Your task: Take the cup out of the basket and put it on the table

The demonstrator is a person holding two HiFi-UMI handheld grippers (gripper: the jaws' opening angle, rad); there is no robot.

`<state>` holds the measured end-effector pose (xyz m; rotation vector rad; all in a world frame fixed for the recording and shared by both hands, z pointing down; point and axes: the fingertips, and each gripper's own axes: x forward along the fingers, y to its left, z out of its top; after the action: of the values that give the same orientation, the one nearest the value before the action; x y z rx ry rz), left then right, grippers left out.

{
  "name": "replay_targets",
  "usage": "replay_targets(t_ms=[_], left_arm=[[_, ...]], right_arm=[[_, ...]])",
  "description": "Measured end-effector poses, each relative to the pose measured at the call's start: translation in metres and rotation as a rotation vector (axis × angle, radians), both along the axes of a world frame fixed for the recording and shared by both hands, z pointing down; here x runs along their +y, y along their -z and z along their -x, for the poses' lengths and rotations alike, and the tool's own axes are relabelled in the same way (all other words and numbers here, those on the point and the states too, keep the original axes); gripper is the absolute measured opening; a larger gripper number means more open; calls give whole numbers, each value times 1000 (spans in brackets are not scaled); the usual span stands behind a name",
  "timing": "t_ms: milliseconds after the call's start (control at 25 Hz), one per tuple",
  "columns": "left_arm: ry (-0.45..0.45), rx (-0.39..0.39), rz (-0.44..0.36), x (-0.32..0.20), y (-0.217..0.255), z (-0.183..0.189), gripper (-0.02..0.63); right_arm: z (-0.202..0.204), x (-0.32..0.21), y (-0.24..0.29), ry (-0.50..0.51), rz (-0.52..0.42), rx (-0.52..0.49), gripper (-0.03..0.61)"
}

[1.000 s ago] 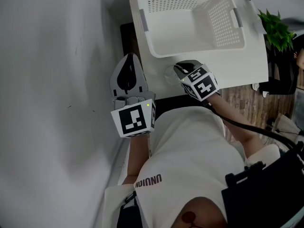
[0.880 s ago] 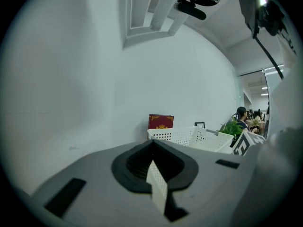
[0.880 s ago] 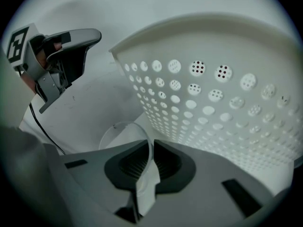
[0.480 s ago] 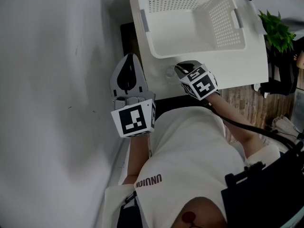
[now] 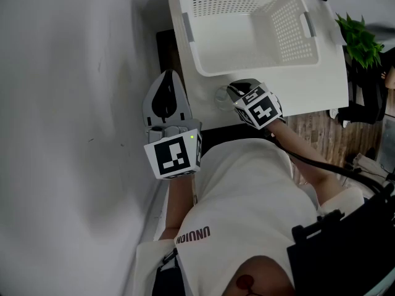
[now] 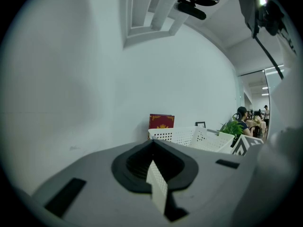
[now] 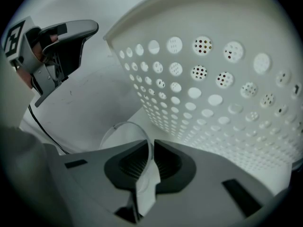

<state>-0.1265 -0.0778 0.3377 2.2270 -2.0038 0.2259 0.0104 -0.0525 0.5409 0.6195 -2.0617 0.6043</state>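
Your left gripper (image 5: 170,82) hangs beside the white table (image 5: 321,85), with its jaws together and nothing between them. Your right gripper (image 7: 150,148) is clamped on the wall of the clear cup (image 7: 118,132), at the table's near edge. The cup is outside the white perforated basket (image 5: 207,60), just beside it.

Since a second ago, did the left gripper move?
No. The left gripper is in the same place, jaws shut, just as far below and left of the basket's near corner as before.
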Motion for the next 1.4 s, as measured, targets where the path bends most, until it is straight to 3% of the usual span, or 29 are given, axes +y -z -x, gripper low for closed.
replay_targets(t_ms=[1400], left_arm=[[-15, 5, 0, -9, -1, -2, 11]], right_arm=[[2, -6, -6, 15, 30, 21, 41]])
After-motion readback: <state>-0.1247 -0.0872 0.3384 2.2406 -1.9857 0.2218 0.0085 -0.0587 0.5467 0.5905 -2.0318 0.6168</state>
